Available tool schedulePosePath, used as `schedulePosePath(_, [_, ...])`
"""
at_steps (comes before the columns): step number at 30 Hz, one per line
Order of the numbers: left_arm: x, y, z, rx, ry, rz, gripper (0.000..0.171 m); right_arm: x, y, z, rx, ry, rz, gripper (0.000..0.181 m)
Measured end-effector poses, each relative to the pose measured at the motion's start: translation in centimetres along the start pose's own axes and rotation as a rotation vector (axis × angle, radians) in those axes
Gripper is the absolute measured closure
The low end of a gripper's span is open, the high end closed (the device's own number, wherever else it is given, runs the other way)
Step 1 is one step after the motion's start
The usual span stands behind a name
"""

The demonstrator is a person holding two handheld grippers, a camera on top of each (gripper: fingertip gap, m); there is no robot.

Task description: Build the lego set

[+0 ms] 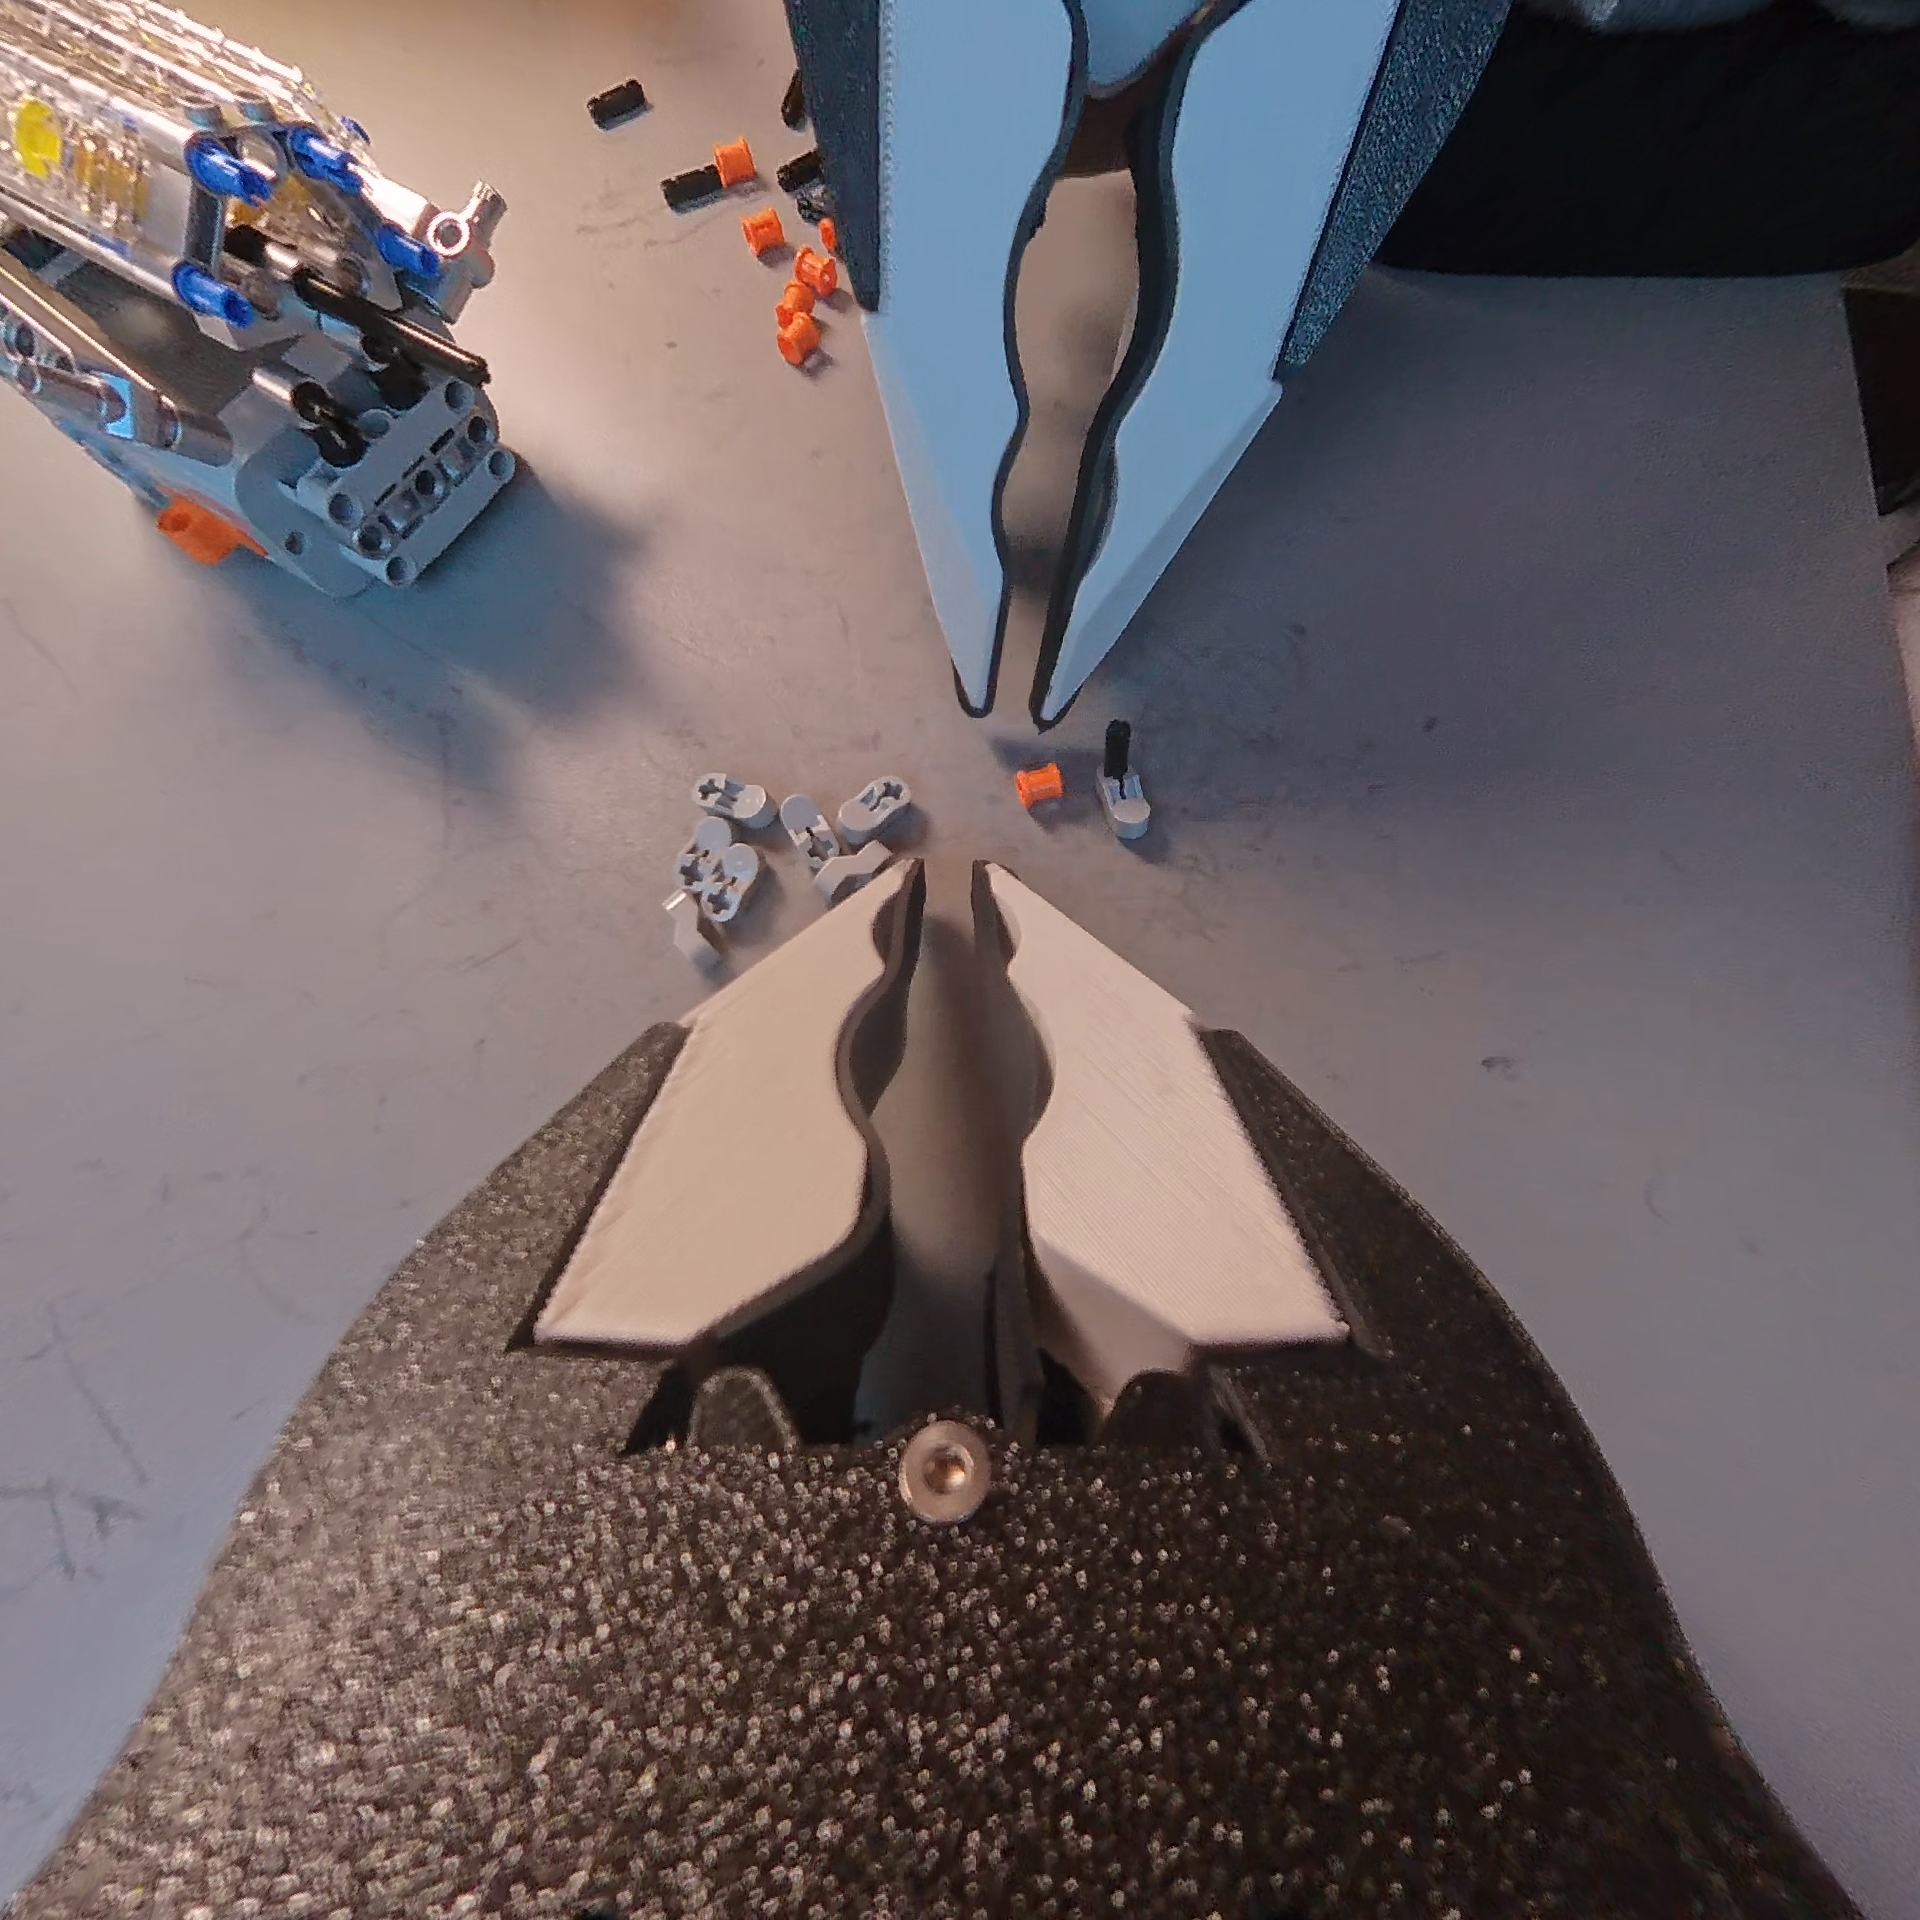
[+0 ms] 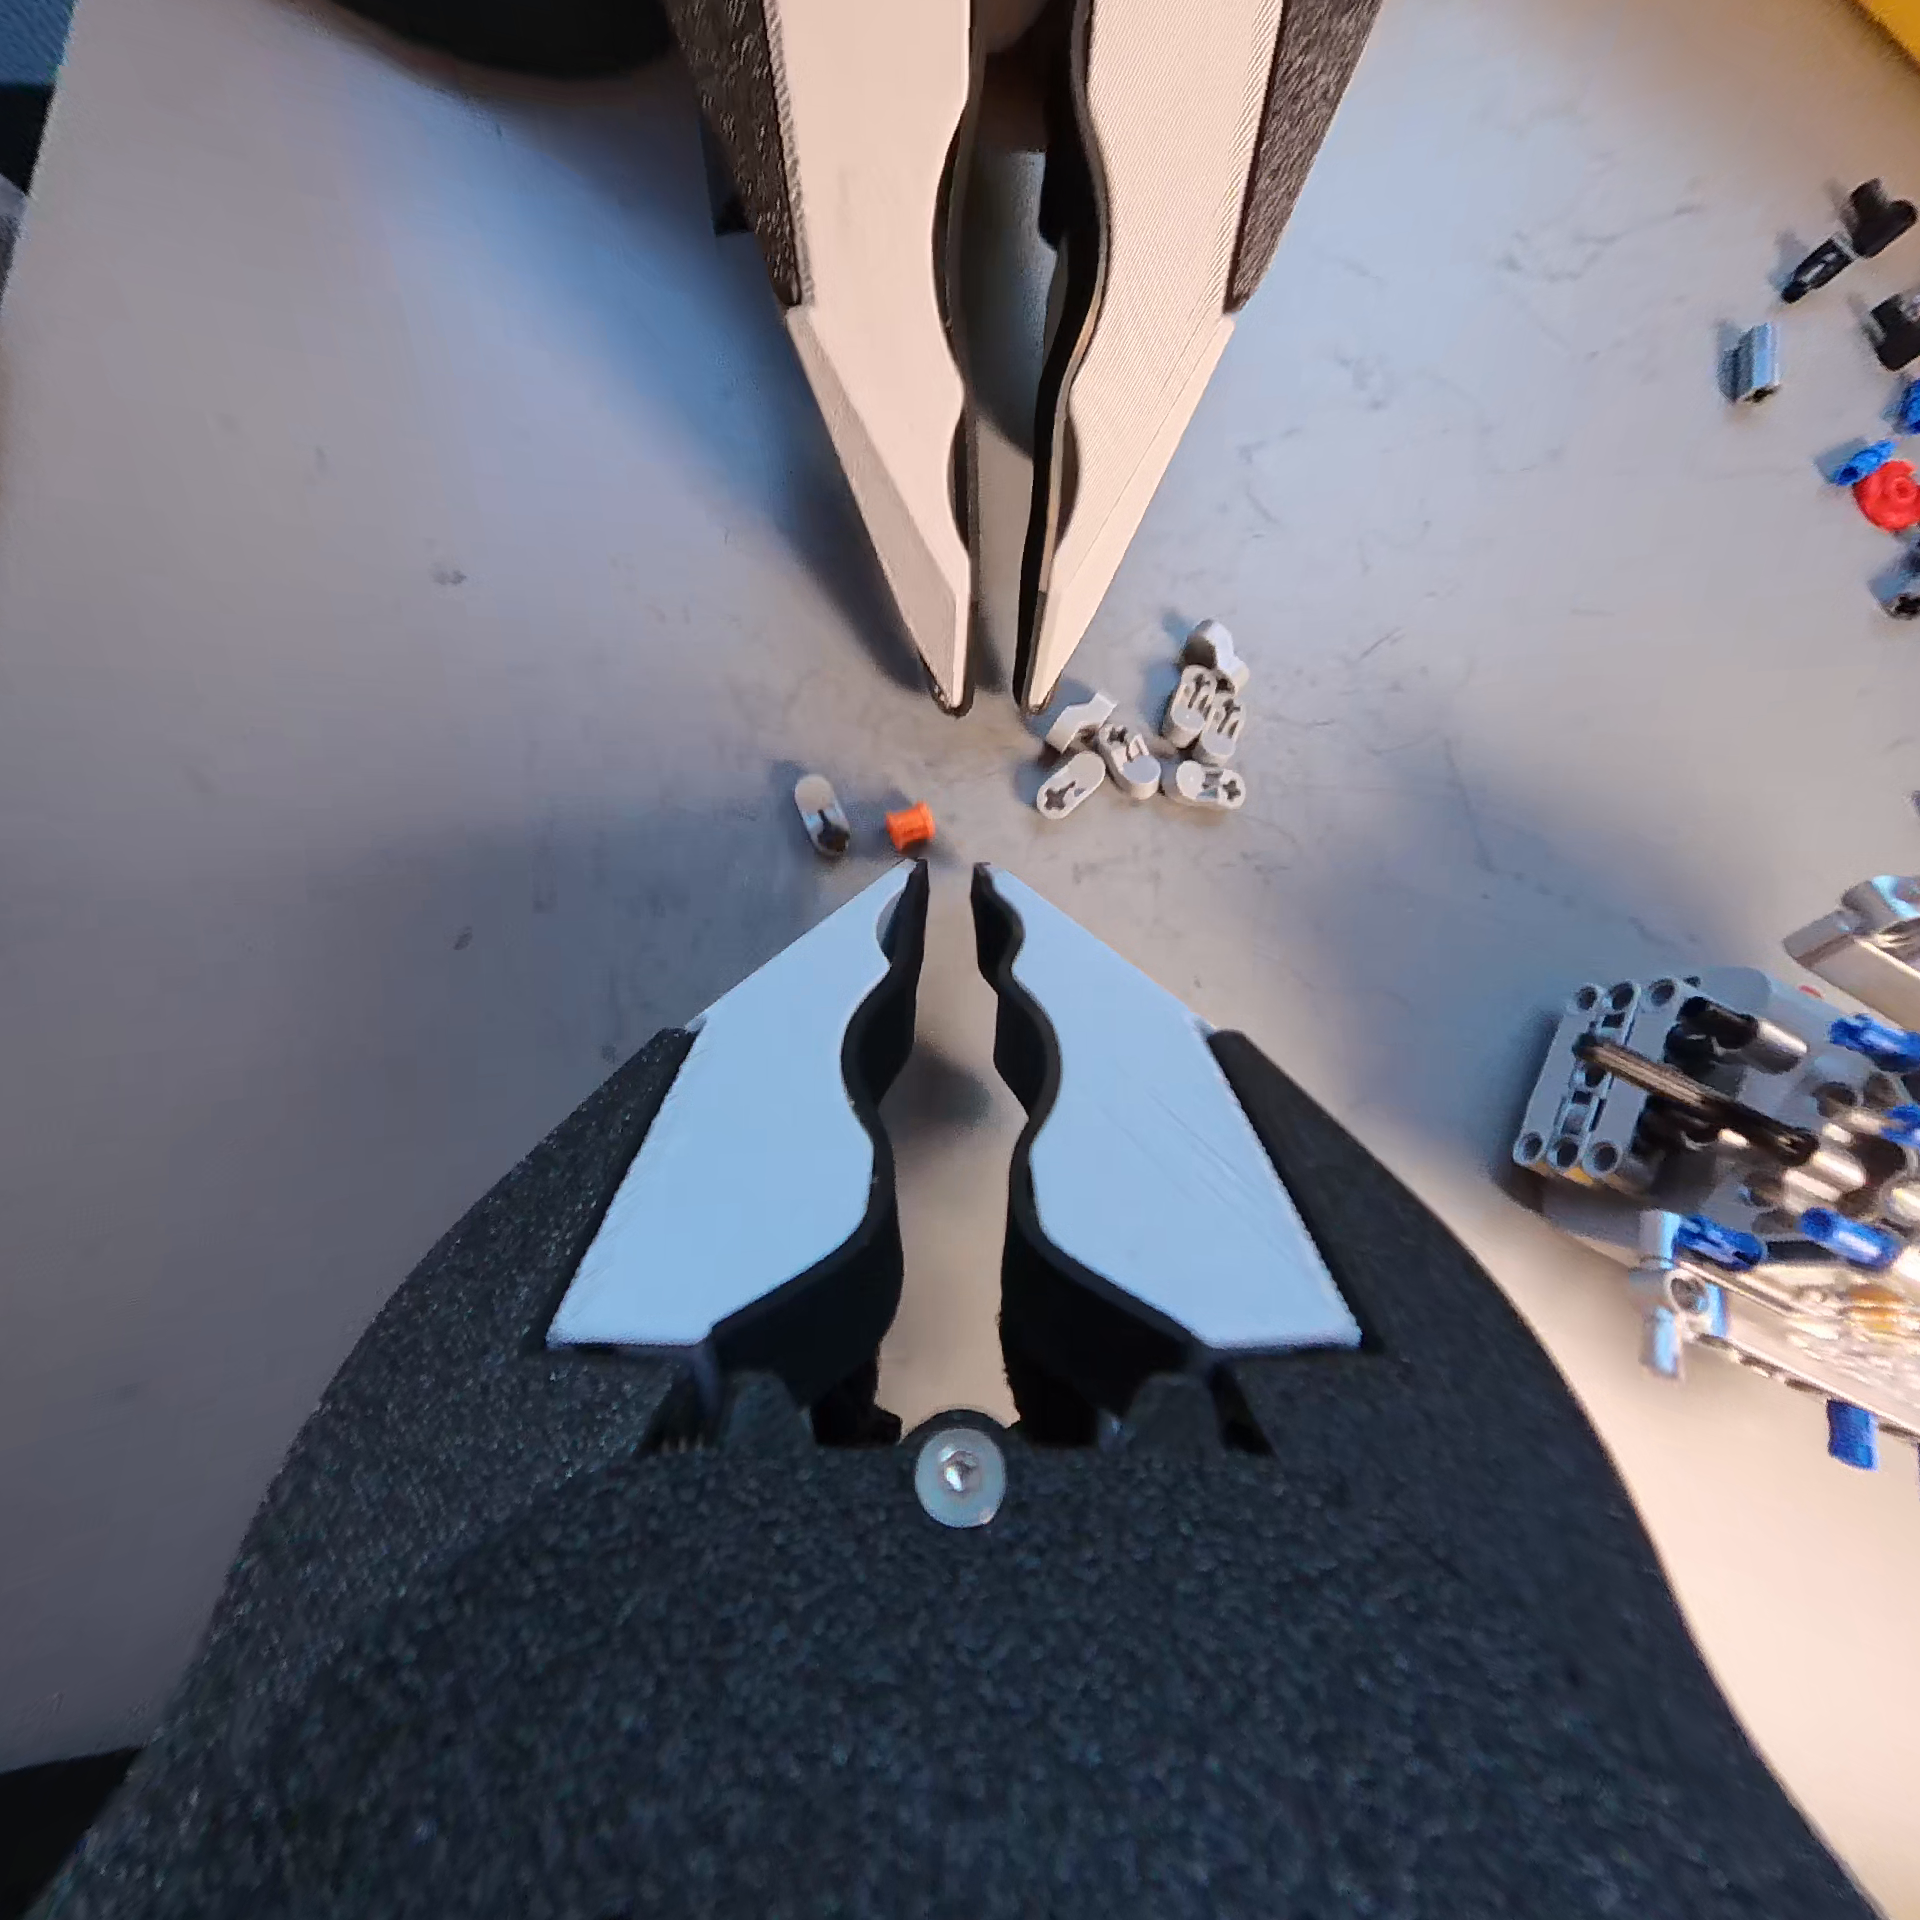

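My left gripper (image 1: 948,864) hovers low over the grey table, jaws a narrow gap apart and empty, its left fingertip touching a pile of small grey connector pieces (image 1: 769,842). My right gripper (image 1: 1008,717) faces it tip to tip, also narrowly open and empty. Just by its tips lie one orange bush (image 1: 1039,784) and a grey connector with a black pin (image 1: 1122,800). In the right wrist view, my right gripper (image 2: 948,868) is nearest the orange bush (image 2: 911,824) and the pinned connector (image 2: 821,816). The left gripper (image 2: 992,707) sits beside the grey pile (image 2: 1153,748).
A partly built grey, blue and black brick model (image 1: 312,343) stands at the left, also in the right wrist view (image 2: 1714,1143). Several loose orange bushes (image 1: 800,281) and black pins (image 1: 618,102) lie behind. Blue, red and black parts (image 2: 1870,488) are scattered at that view's right edge. The tips of both grippers are at nearly the same place.
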State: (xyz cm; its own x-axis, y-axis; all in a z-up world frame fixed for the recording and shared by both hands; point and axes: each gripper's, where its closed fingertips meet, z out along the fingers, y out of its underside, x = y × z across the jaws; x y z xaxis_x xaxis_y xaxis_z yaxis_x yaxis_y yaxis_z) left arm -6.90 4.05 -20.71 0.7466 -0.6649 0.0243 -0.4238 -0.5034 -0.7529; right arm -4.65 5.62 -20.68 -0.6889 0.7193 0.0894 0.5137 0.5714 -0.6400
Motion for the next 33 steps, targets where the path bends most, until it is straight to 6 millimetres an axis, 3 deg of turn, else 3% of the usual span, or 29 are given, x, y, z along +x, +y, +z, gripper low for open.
schedulePosePath(5, [0.0, -0.1, -0.1, 0.010, 0.014, -0.010, 0.165, -0.8, -0.9, 0.7, 0.021, -0.083, 0.019, 0.173])
schedulePosePath(11, [0.2, 0.0, -0.1, 0.000, 0.018, -0.004, 0.164, -0.8, -0.4, 1.0, 0.003, -0.049, -0.034, 0.175])
schedulePosePath(14, [0.3, -0.1, -0.1, 0.011, 0.029, -0.011, 0.164, -0.3, -1.3, 0.6, 0.060, 0.009, -0.068, 0.175])
schedulePosePath(18, [0.7, -2.4, -1.5, 0.162, 0.137, -0.163, 0.161, 1.2, -4.1, -1.4, 0.210, 0.177, -0.179, 0.174])
schedulePosePath(24, [-0.8, -6.5, -5.3, 0.488, 0.355, -0.518, 0.152, 3.0, -7.2, -5.3, 0.365, 0.453, -0.307, 0.175])
schedulePosePath(28, [0.1, -8.0, -6.3, 0.583, 0.478, -0.582, 0.153, 2.7, -8.2, -5.8, 0.372, 0.540, -0.401, 0.174])
schedulePosePath(33, [0.9, -8.6, -6.8, 0.616, 0.531, -0.572, 0.166, 1.7, -9.2, -6.1, 0.357, 0.607, -0.529, 0.175])
